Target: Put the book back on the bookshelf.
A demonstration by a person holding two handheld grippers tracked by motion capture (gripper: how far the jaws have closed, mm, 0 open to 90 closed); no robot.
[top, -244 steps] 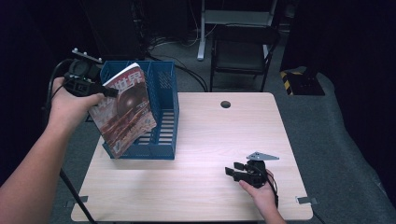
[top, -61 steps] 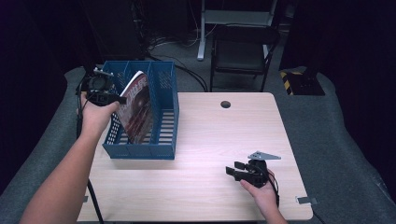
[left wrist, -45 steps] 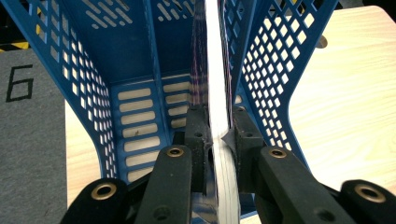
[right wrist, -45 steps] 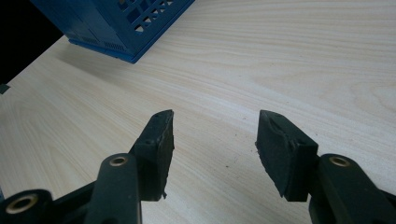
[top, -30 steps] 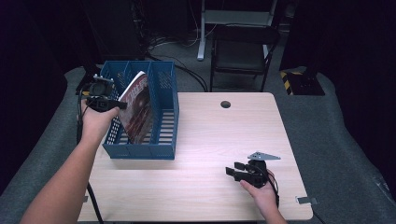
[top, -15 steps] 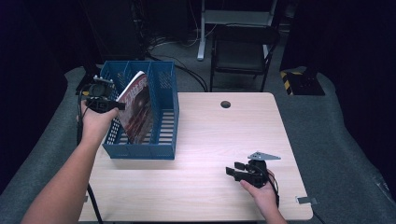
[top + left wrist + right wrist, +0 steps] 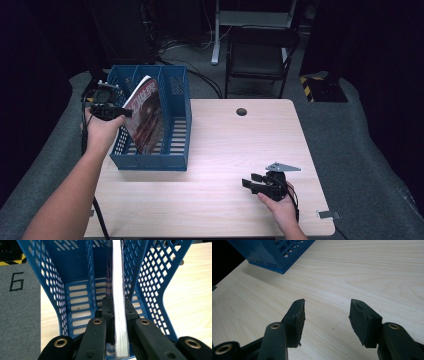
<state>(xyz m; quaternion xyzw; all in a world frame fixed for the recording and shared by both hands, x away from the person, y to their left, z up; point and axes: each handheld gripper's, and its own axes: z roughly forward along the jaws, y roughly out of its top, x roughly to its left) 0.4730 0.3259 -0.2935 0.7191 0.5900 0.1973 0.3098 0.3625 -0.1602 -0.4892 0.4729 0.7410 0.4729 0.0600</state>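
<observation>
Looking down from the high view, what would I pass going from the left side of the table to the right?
Left tool gripping the magazine → magazine standing tilted in the blue file rack → right wall of the blue file rack → round hole in the table → right tool, open, low over the table.

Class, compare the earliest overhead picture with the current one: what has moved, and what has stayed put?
The left gripper, shut on the magazine, has carried it from in front of the blue file rack up and back, and lowered it upright into a compartment. The right gripper stays open, resting on the table; the rack has not shifted.
</observation>
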